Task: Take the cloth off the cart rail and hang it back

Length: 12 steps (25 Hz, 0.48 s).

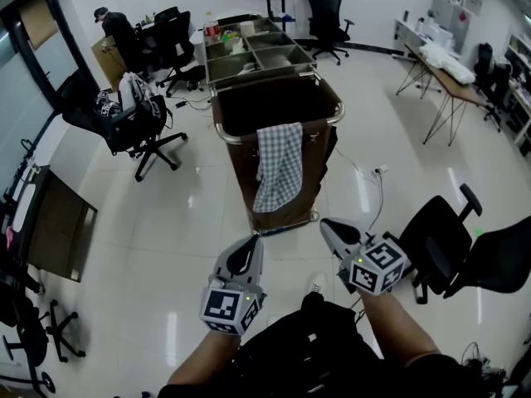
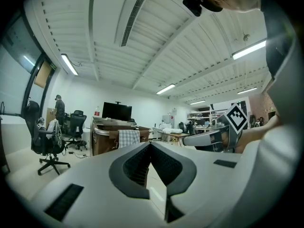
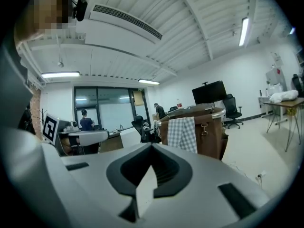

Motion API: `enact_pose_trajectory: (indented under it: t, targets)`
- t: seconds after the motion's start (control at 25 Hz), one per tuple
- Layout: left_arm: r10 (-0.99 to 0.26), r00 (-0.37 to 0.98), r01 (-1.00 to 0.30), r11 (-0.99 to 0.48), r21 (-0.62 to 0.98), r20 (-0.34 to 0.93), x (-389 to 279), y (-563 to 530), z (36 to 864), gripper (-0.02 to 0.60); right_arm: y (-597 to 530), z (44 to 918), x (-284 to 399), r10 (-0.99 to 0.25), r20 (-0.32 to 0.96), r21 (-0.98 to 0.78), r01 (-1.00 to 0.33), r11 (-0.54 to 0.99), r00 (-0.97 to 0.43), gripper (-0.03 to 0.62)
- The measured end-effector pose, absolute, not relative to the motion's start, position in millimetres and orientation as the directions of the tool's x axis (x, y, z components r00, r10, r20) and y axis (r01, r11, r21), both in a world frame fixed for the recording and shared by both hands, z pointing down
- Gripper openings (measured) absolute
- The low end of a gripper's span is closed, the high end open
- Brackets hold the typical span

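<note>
A grey-and-white checked cloth hangs over the front metal rail of a brown-bagged cart, straight ahead of me. Both grippers are held low in front of the person, short of the cart and apart from the cloth. My left gripper points at the cart's foot with its jaws together and nothing in them. My right gripper is likewise shut and empty. The left gripper view has the cloth small and far beyond the closed jaws. In the right gripper view the cloth hangs beyond the closed jaws.
A black office chair with bags stands left of the cart, another chair right of my right gripper. A floor socket with cable lies right of the cart. Desks line the right wall. A person stands at the far left back.
</note>
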<state>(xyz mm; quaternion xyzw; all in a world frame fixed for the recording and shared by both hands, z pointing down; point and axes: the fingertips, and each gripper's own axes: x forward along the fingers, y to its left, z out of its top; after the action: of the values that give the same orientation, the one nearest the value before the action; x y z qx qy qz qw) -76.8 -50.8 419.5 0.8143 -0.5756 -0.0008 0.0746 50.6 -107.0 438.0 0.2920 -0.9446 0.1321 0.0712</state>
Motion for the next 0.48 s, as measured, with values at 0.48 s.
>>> enact_pose_trajectory:
  t: [0.48]
  targets:
    - [-0.955,0.289,-0.95,-0.277,0.143,0.072,-86.4,-39.4,419.1,0.0,-105.0,438.5,47.1,-0.508,0.229,-0.17,-0.548,0.819,-0.83,0.011]
